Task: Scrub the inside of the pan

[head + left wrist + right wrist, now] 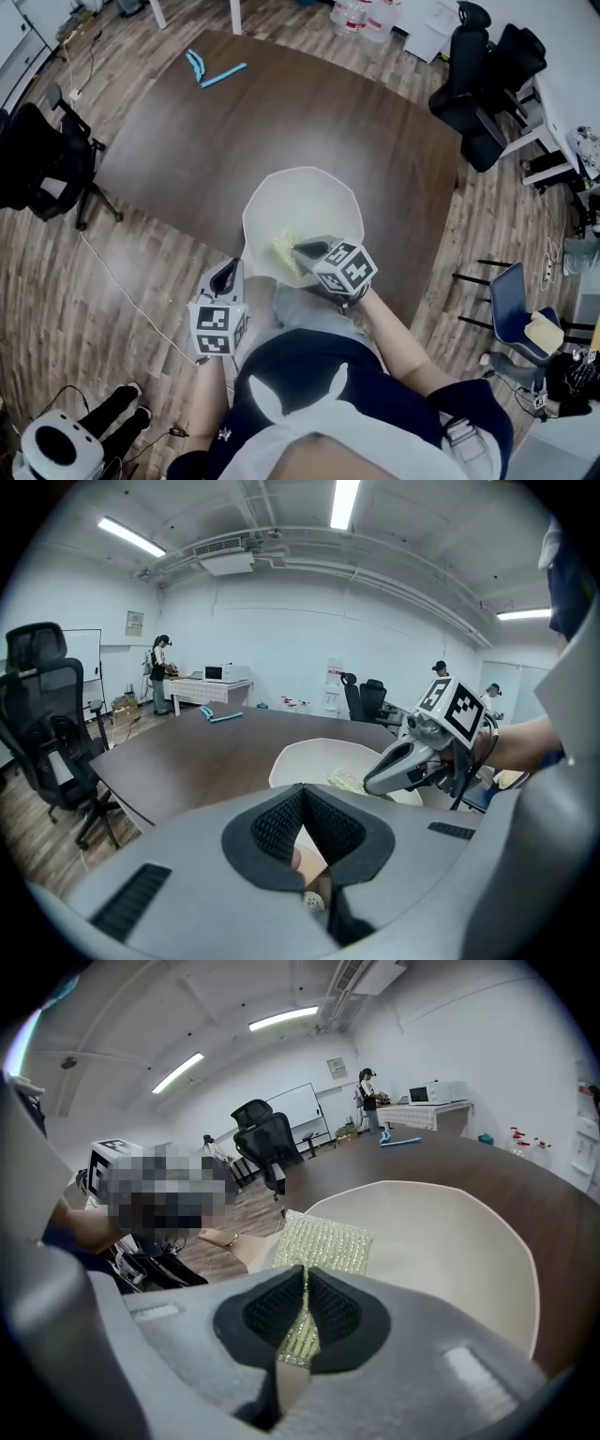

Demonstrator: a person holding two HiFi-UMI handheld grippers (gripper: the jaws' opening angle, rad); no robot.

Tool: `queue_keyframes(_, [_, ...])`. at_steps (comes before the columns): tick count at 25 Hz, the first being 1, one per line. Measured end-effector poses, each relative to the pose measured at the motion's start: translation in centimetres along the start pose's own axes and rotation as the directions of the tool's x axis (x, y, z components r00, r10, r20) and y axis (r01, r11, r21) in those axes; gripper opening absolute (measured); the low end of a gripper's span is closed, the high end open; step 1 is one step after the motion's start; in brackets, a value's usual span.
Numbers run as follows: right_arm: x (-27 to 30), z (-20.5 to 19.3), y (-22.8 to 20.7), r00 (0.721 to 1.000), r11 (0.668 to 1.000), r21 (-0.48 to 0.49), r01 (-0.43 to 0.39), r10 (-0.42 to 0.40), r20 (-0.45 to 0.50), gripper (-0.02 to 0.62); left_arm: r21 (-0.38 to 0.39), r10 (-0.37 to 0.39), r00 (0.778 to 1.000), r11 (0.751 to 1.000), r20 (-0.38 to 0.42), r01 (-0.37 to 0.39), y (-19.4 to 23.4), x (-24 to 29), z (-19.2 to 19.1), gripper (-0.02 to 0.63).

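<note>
A wood-plank floor runs under a large dark brown table. Black office chairs stand at the table's left and far right, with a blue chair nearer. Strip lights shine on white walls. A whiteboard and a microwave on a white desk stand far off.

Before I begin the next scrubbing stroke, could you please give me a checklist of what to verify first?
1. Scrub pad gripped by the right claw: ok, the pads are pinched on its lower edge.
2. Pad over the inside of the pan: ok, it is above the near wall.
3. Pad touching the pan surface: cannot tell.
4. Pan steadied: ok, the left claw is closed on the handle.
5. Pan fully on the table: cannot tell, its near side lies at the table edge behind the claws.
6. Pan interior free of other items: ok, only the pad shows.
</note>
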State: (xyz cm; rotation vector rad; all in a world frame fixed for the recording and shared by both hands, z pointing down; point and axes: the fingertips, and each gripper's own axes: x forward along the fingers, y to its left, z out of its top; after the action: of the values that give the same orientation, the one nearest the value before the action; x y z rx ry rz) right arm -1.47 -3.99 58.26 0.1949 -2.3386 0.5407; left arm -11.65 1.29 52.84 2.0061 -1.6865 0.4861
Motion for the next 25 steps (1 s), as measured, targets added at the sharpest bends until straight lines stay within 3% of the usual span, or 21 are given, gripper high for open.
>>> queue_keyframes(5, [2.0, 0.1, 1.1, 0.996, 0.998, -0.044, -0.047, 0.043, -0.077, 0.014, -0.022, 0.014, 1.0, 1.0, -0.016, -0.015, 0.9, 0.0, -0.5, 0.003])
queue_keyframes(25, [5.9, -1.0, 1.0, 0.948, 0.978, -0.042, -0.205, 0.188, -0.258, 0.014, -0.035, 0.034, 0.995, 0.999, -0.091, -0.038, 2.2, 3.1, -0.6, 0.003])
